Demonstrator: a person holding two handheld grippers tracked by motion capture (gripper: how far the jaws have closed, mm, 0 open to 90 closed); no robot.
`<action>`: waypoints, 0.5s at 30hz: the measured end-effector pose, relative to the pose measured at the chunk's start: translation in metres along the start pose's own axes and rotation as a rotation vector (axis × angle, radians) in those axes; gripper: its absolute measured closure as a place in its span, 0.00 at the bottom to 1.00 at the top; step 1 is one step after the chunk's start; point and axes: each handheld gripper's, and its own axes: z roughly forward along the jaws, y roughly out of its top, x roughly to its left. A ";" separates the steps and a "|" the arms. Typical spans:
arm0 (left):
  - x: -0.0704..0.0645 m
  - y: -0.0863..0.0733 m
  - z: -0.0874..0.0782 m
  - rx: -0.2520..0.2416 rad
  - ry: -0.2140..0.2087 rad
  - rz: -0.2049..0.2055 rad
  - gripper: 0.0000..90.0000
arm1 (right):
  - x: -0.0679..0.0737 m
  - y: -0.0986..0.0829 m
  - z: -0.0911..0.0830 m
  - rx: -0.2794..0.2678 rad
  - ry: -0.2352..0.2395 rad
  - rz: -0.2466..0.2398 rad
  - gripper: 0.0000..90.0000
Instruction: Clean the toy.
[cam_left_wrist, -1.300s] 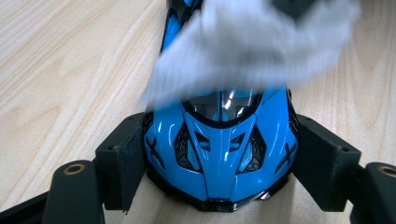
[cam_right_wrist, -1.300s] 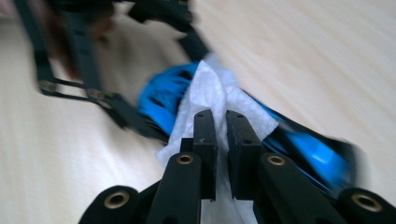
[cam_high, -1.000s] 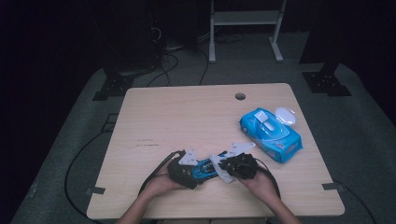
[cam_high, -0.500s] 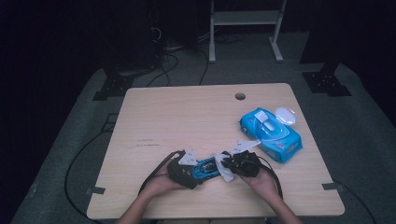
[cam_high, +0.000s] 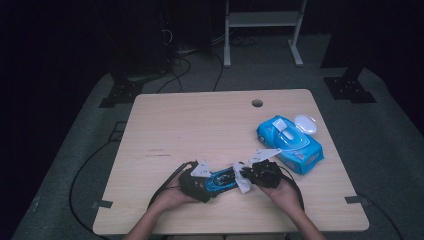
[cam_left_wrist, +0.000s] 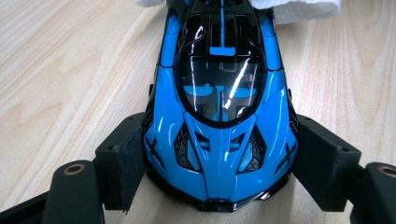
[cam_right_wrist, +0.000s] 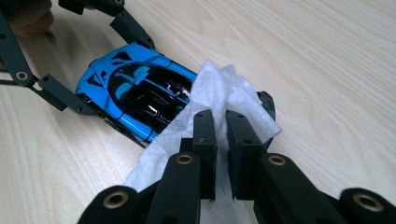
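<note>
Pale wood-grain table (cam_high: 200, 125) bears glossy blue toy car (cam_left_wrist: 219, 107), crumpled white wipe (cam_right_wrist: 219, 93).

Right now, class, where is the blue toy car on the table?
In the high view the blue toy car lies near the table's front edge, clamped by the left gripper, with the right gripper's white wipe at its rear.

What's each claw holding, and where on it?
Left claw clamps the blue toy car across its nose, at both sides. Right claw pinches a white wipe near its middle.
</note>
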 end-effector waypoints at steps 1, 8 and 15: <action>0.000 0.000 0.000 0.000 0.000 0.000 0.28 | 0.002 0.001 0.001 0.002 -0.001 -0.007 0.91; 0.000 0.000 0.000 0.002 0.002 0.000 0.28 | 0.010 0.005 0.006 0.002 0.027 -0.031 0.91; 0.000 0.000 0.000 -0.001 0.000 0.000 0.28 | 0.001 0.002 0.002 -0.003 0.003 0.008 0.91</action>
